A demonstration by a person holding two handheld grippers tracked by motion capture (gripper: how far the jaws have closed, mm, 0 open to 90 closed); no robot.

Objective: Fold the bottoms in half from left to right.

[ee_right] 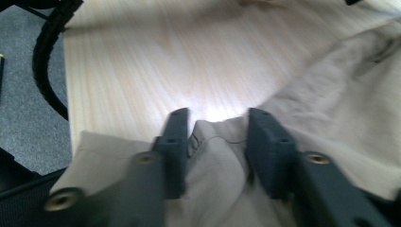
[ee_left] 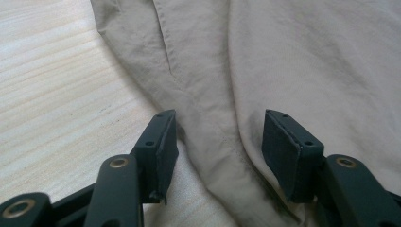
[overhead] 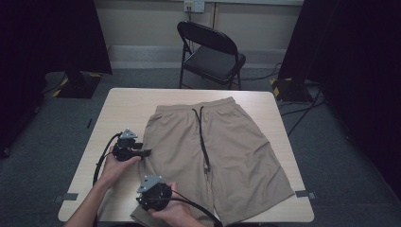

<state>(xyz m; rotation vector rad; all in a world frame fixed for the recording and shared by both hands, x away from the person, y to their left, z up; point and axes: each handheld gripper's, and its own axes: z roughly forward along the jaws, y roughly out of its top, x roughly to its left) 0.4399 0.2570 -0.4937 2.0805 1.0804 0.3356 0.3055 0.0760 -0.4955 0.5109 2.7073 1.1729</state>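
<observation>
- Tan shorts (overhead: 222, 151) are laid flat on the table (overhead: 123, 106), waistband at the far side, legs toward the person, black drawstring (overhead: 202, 137) running down the middle.
- The left gripper (overhead: 144, 152) is parked at the shorts' left side seam with its jaws wide apart. In the left gripper view a fabric ridge sits between them, but nothing is pinched yet.
- The right gripper (overhead: 153, 201) is down at the near hem of the left leg. Its jaws are partly closed around a bunched-up hem edge in the right gripper view. Whether the cloth is truly clamped can't be told, since a gap is left on either side of the bunch.
- Risk 1: only a thin bit of hem looks to be caught on the right, so it could be pulled free the moment anything is lifted.
- Risk 2: if the left jaws are shut where they are, only the top layer may be grabbed, and the leg would be dragged crooked.
- Risk 3: the hem is near the table's front edge, so a loose tug could see the leg slid off.
- Risk 4: the trailing cable (overhead: 101, 158) could be snagged on the cloth if the hands get crossed.
</observation>
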